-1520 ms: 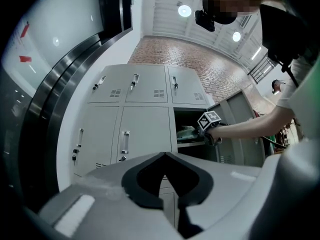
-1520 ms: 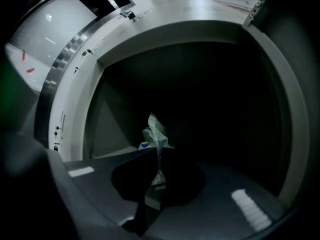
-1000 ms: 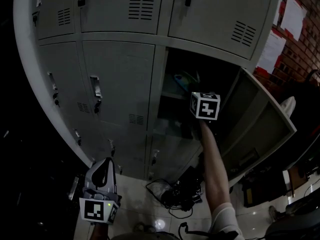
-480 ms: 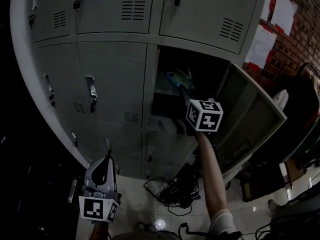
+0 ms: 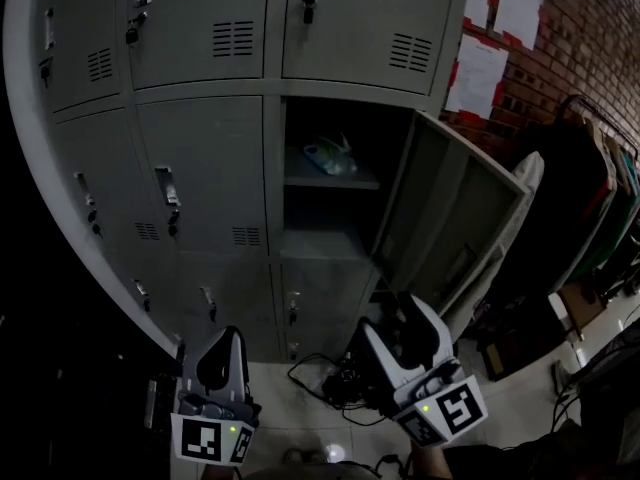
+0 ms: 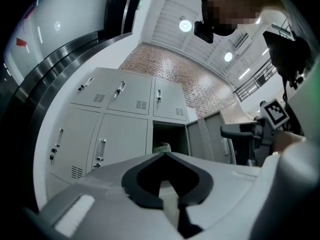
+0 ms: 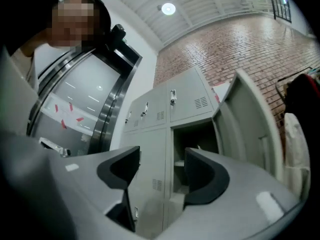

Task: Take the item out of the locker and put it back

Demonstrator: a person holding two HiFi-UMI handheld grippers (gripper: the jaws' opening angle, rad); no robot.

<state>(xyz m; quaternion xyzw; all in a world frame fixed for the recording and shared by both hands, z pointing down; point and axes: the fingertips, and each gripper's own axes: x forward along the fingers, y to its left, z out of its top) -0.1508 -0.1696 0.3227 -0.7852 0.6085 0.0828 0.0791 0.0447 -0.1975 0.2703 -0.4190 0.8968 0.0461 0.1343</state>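
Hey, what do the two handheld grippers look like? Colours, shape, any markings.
The left gripper and the right gripper look alike. Each has a smooth pale grey plastic body that narrows to two jaws lined with curved black pads. At the back of each sits a white cube printed with black square markers, with a small green light beside it.

Tangled cables lie on the floor; papers hang on the brick wall.
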